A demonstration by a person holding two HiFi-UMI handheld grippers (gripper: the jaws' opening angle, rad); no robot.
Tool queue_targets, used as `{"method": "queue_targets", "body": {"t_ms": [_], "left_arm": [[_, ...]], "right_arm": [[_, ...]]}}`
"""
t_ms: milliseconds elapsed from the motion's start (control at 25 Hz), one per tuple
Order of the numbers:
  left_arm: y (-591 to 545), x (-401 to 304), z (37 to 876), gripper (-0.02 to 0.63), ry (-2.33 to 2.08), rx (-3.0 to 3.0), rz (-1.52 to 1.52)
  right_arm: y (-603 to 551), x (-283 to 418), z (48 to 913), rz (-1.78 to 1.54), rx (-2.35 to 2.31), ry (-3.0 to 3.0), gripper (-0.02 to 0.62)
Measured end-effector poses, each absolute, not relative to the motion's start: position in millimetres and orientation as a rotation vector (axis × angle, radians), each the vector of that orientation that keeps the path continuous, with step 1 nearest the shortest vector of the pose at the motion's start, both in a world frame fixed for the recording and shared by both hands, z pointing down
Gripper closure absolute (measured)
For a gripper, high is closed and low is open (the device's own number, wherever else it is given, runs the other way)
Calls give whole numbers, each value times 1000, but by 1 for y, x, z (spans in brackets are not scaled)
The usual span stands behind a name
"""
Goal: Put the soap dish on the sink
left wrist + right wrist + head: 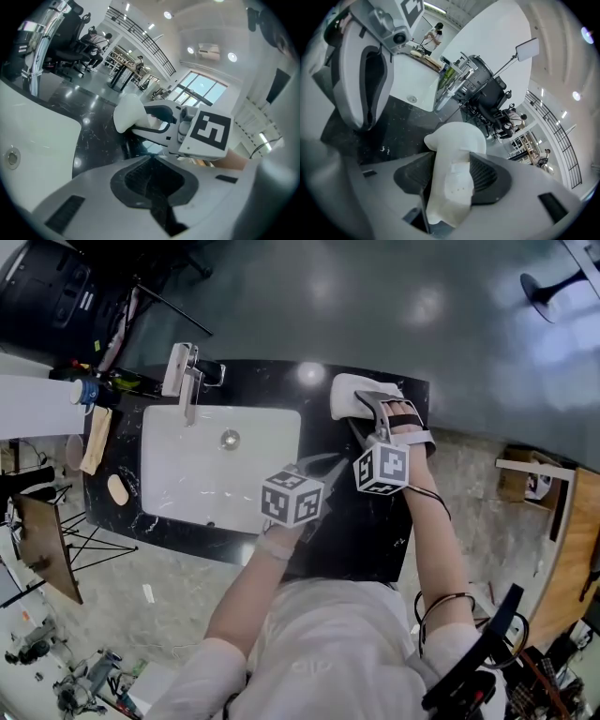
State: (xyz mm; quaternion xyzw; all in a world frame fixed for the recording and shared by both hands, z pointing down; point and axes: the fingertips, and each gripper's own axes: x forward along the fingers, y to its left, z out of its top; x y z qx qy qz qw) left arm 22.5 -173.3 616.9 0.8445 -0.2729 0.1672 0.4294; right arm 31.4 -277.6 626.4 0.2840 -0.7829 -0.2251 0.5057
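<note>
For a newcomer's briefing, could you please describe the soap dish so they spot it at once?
Find the black countertop around the white sink basin. At its right end, beyond the basin, the soap dish is clamped in the right gripper. Smooth, white and rounded, it is the only item at that end.

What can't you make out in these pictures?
- Whether the soap dish touches the counter: in the head view the right tool covers its near side, and the right gripper view shows no underside.
- Small items at the counter's left end: head view, too small to name.
</note>
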Motion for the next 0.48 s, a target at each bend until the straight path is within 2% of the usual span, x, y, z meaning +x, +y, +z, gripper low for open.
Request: {"method": "queue_targets", "body": {"t_ms": [480], "left_arm": [[-170, 23, 618, 589, -717, 2132, 459]], "right_arm": [[-272, 31, 627, -489, 648, -1903, 351]]}}
